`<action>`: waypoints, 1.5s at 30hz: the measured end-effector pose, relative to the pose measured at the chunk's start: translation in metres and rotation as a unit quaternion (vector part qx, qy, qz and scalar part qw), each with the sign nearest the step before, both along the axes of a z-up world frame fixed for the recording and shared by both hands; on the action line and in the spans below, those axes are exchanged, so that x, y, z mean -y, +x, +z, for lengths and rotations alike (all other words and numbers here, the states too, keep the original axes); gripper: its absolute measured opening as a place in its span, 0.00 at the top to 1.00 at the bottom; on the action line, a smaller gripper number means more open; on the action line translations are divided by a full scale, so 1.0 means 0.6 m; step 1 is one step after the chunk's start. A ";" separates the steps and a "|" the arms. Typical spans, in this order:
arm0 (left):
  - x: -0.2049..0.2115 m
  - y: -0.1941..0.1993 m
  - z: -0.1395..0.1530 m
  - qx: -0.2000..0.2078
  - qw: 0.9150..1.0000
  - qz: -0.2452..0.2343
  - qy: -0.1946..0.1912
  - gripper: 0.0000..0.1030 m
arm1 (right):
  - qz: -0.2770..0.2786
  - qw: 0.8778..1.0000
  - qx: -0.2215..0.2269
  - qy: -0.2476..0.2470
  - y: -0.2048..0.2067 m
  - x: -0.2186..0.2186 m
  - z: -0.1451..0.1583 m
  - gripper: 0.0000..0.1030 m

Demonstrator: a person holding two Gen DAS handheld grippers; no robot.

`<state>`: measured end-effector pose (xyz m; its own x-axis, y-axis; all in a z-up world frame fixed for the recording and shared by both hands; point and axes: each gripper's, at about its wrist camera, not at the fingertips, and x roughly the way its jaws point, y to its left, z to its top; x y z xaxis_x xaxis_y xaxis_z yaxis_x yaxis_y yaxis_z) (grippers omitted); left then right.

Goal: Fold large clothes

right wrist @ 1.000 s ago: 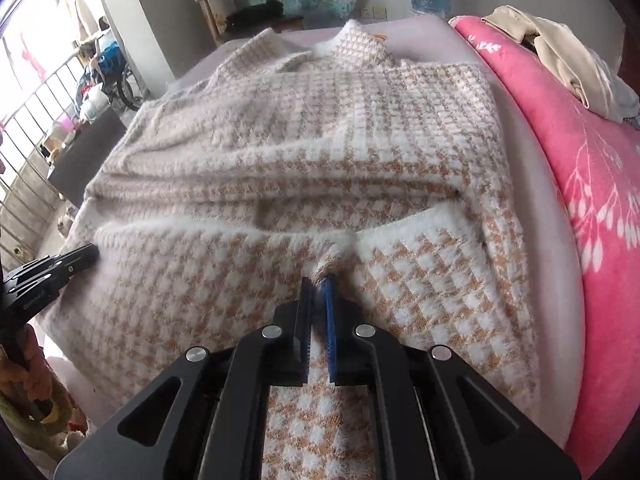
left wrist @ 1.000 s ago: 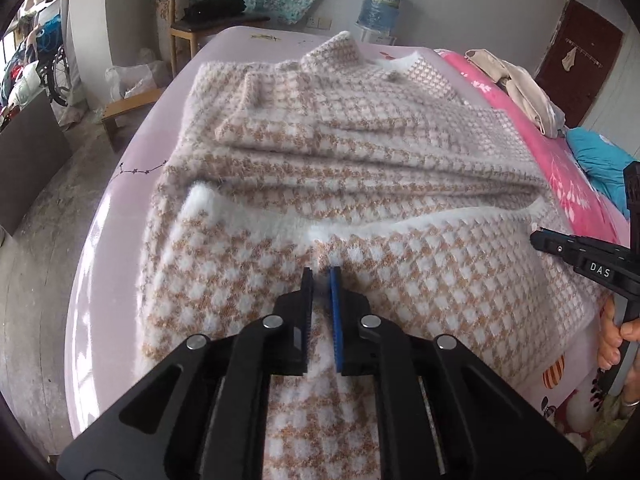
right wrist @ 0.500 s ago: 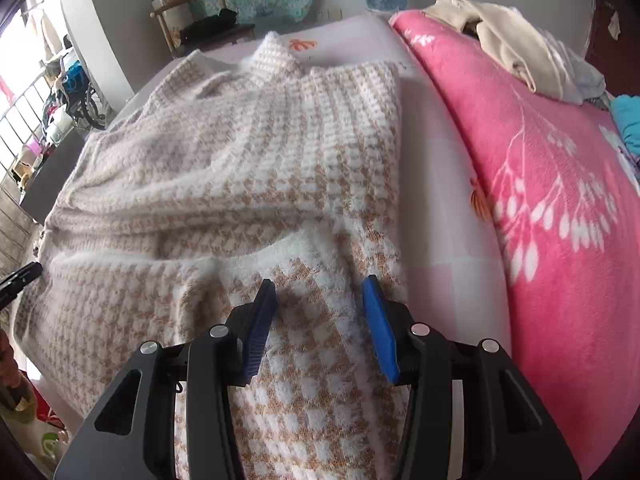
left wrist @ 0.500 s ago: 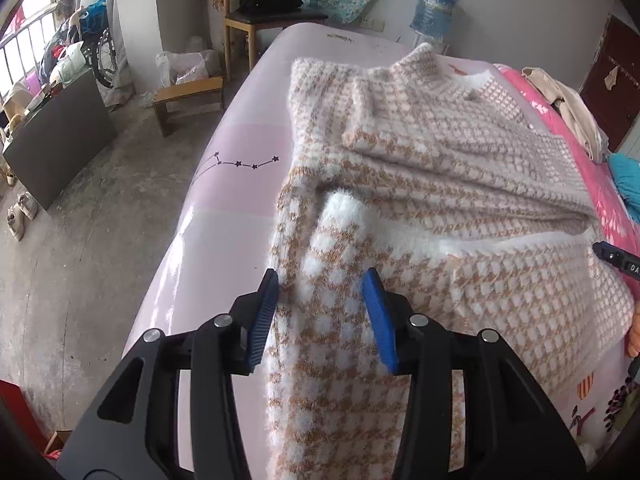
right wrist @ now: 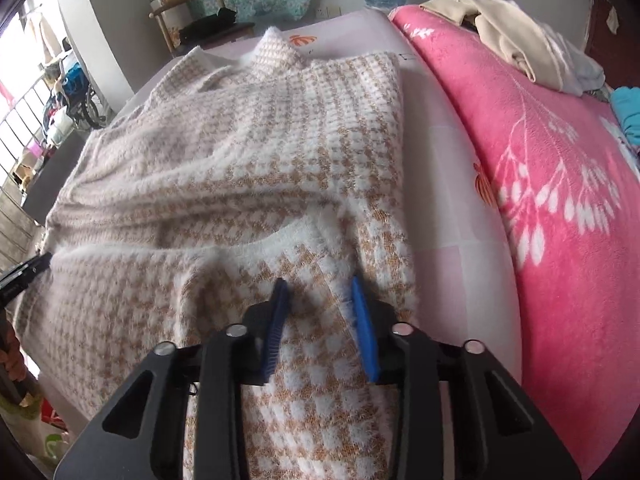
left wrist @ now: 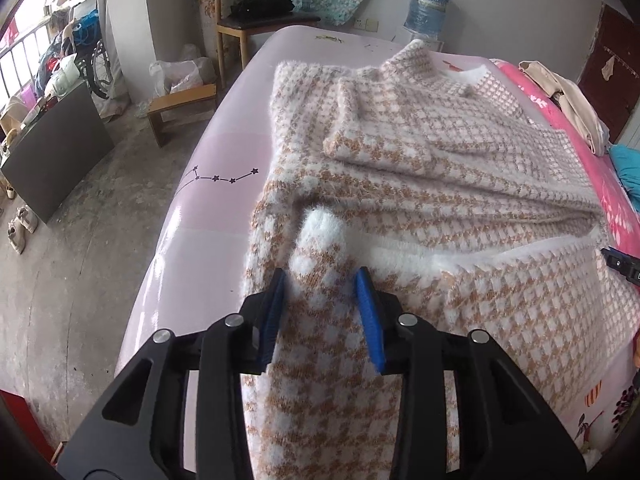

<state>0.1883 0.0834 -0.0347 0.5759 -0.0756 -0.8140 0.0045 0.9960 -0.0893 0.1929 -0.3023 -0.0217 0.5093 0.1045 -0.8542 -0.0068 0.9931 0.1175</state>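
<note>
Sweater (left wrist: pixel 420 184), fuzzy with a tan and white check, lies spread across your pale pink sheet (left wrist: pixel 224 168) on the bed, collar at the far end and its near hem turned up and over onto the body, white edge showing. Your left gripper (left wrist: pixel 320 292) straddles the left corner of that turned-up hem; its blue pads stand apart with the knit between them, and the jaws are closing without pressing it yet. Your right gripper (right wrist: pixel 318 300) straddles the right corner of the same fold, pads also apart around the fabric, jaws closing. Right of the sweater runs a strip of bare sheet, then a bright pink blanket (right wrist: pixel 560 168) with a beige garment (right wrist: pixel 500 28) heaped at its far end.
</note>
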 end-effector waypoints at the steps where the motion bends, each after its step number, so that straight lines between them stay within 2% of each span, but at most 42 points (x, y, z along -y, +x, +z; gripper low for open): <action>1: 0.003 -0.001 0.001 0.003 1.000 -0.003 0.002 0.81 | 0.001 1.000 0.003 -0.002 -0.003 -0.001 0.001 0.89; 4: 0.016 -0.006 0.018 0.020 1.000 -0.008 0.017 0.91 | -0.009 0.999 0.037 -0.016 -0.013 0.000 0.032 0.93; 7: 0.025 -0.014 0.070 0.075 0.996 -0.010 0.037 0.92 | -0.019 0.996 0.083 -0.016 -0.015 0.009 0.084 0.93; 10: 0.031 0.000 0.096 0.099 0.994 -0.007 0.047 0.92 | -0.021 0.994 0.106 -0.031 -0.002 0.010 0.105 0.93; 13: 0.032 0.027 0.076 0.087 0.995 -0.003 0.048 0.92 | -0.024 0.995 0.090 -0.028 0.024 0.014 0.076 0.93; 16: 0.043 0.049 0.023 0.056 0.996 -0.006 0.075 0.91 | -0.026 0.999 0.039 -0.015 0.057 0.020 0.007 0.93; 19: 0.050 0.046 0.001 0.046 0.995 -0.007 0.089 0.90 | -0.034 0.999 0.038 -0.001 0.053 0.024 0.009 0.92; 20: 0.049 0.044 0.003 0.048 0.995 -0.007 0.090 0.90 | -0.034 0.999 0.043 0.004 0.047 0.025 0.016 0.86; 23: 0.039 0.044 0.010 0.042 0.996 -0.011 0.080 0.82 | -0.041 0.996 0.074 0.003 0.026 0.031 0.050 0.53; 24: 0.034 0.042 0.015 0.042 0.996 -0.010 0.081 0.74 | -0.039 0.996 0.086 0.005 0.016 0.032 0.064 0.50; 25: 0.028 0.036 0.025 0.050 0.995 -0.006 0.083 0.70 | -0.036 0.995 0.095 0.007 0.008 0.030 0.077 0.50; 27: 0.018 0.019 0.050 0.069 0.995 -0.002 0.070 0.70 | -0.023 0.994 0.109 0.016 -0.014 0.021 0.102 0.49; 29: 0.016 -0.008 0.079 0.094 0.995 -0.019 0.033 0.70 | 0.007 0.993 0.116 0.033 -0.033 -0.002 0.116 0.49; 31: 0.034 -0.038 0.103 0.114 0.991 -0.065 -0.007 0.70 | 0.042 0.992 0.111 0.052 -0.044 -0.032 0.117 0.49; 33: 0.068 -0.061 0.109 0.114 0.985 -0.124 -0.041 0.70 | 0.086 0.990 0.094 0.064 -0.046 -0.077 0.103 0.49; 35: 0.109 -0.074 0.094 0.090 0.977 -0.177 -0.076 0.70 | 0.123 0.987 0.076 0.068 -0.044 -0.124 0.081 0.50; 36: 0.131 -0.074 0.079 0.071 0.975 -0.192 -0.084 0.70 | 0.140 0.986 0.066 0.069 -0.038 -0.146 0.069 0.55; 38: 0.170 -0.068 0.039 0.036 0.978 -0.200 -0.052 0.70 | 0.165 0.983 0.042 0.065 -0.023 -0.180 0.040 0.61; 40: 0.184 -0.063 0.007 0.035 0.982 -0.185 -0.022 0.67 | 0.167 0.985 0.030 0.034 -0.010 -0.204 0.006 0.62; 41: 0.182 -0.061 0.003 0.046 0.982 -0.179 -0.028 0.66 | 0.166 0.985 0.038 0.032 -0.007 -0.206 0.003 0.61; 43: 0.178 -0.054 0.006 0.041 0.985 -0.165 -0.037 0.66 | 0.157 0.986 0.028 0.039 0.000 -0.204 0.008 0.61; 45: 0.173 -0.063 0.019 0.051 0.986 -0.158 -0.020 0.69 | 0.150 0.988 0.030 0.035 -0.007 -0.198 0.021 0.65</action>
<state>0.1503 -0.0204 -0.0230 0.5966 -0.2951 -0.7463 0.3249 0.9391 -0.1117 0.1889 -0.1833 -0.0090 0.4953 0.3162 -0.8091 -0.3080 0.9348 0.1768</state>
